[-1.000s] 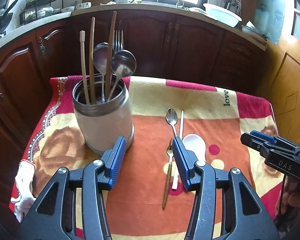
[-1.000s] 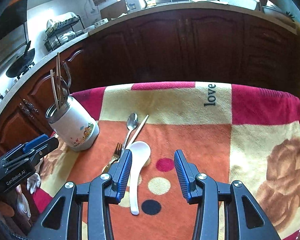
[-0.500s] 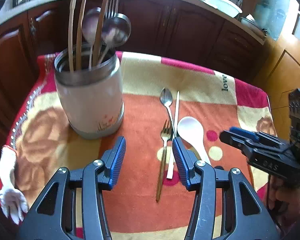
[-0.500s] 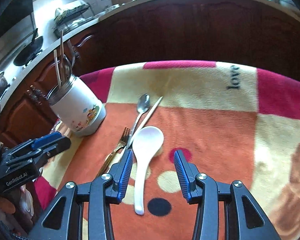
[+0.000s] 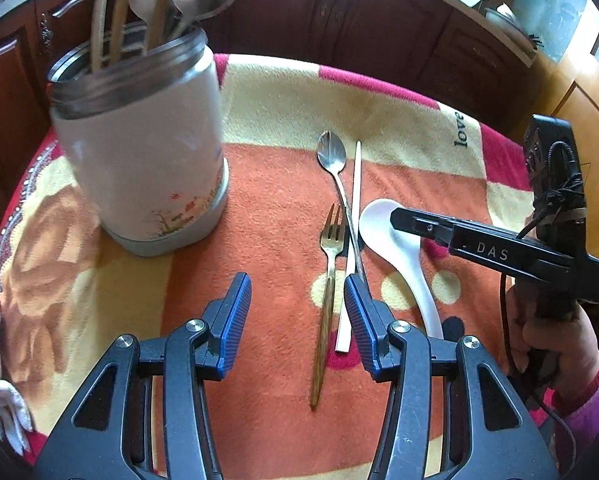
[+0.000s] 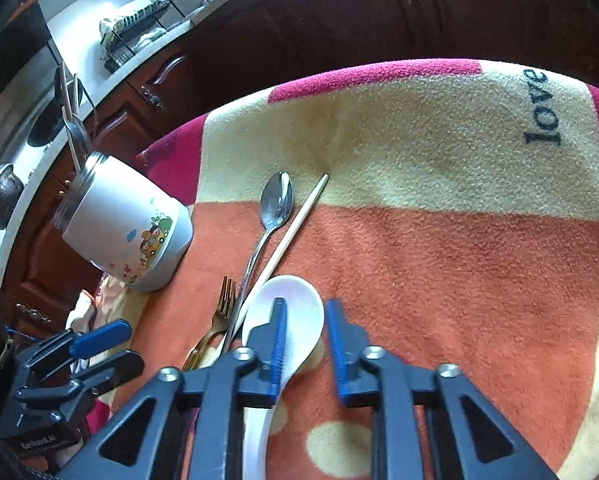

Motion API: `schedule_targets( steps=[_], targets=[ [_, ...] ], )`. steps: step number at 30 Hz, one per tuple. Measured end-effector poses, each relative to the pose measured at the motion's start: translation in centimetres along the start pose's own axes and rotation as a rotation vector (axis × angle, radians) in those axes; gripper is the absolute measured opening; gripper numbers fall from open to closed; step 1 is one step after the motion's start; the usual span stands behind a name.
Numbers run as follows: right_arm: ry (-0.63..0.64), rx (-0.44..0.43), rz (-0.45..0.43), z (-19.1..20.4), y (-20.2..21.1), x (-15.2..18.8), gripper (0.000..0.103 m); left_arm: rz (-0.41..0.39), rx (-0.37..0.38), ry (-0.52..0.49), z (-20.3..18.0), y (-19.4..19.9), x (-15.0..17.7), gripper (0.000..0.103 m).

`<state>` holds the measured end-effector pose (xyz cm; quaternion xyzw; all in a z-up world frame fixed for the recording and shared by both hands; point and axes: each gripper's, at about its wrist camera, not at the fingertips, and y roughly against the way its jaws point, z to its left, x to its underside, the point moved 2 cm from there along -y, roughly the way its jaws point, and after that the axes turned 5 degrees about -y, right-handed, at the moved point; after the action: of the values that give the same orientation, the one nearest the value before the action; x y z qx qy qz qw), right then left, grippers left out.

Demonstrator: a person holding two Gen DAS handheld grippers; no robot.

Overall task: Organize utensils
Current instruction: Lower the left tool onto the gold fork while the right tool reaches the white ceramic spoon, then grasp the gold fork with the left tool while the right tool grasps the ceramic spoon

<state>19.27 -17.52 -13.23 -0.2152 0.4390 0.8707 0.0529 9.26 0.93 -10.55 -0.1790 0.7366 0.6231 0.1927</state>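
The soup spoon point(image 6: 299, 312) lies at the table point(image 6: 439, 264) centre, fork point(image 6: 223, 304), spoon point(image 6: 277, 200) and chopstick point(image 6: 295, 224) crowding its nine-o'clock side; holder point(image 6: 127, 224) beyond. Right gripper point(image 6: 305, 320), lower now, has just been narrowing, gripping nothing. Left gripper point(image 5: 297, 292) gapes.

A white jar point(image 5: 147, 152) with a metal rim and a small cartoon print stood upright on the blanket, holding wooden sticks and metal spoons with their heads up. To the right of the jar, four loose utensils lay flat and close together. Nearest the jar was a gold fork point(image 5: 326, 280), tines pointing away. A steel spoon point(image 5: 333, 168) lay bowl-up beside it, its handle crossing a pale chopstick point(image 5: 352, 240). Farthest from the jar lay a white soup spoon point(image 5: 395, 248), bowl upward.
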Motion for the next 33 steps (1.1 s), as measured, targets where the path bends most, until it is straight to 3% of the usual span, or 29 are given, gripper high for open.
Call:
schedule_targets(
  steps=[12,24,33],
  targets=[
    [-0.043,-0.048,-0.053,-2.2,3.4,1.1,0.004,0.034,-0.004,-0.011,-1.2,-4.3,-3.1,0.047],
    [-0.069,-0.098,-0.018,-3.1,3.0,1.3,0.004,0.057,0.094,-0.077,-1.8,-6.3,-4.7,0.015],
    [-0.076,-0.146,0.040,-2.7,1.4,0.5,0.011,0.074,0.101,-0.117,-1.8,-5.0,-3.0,0.014]
  ],
)
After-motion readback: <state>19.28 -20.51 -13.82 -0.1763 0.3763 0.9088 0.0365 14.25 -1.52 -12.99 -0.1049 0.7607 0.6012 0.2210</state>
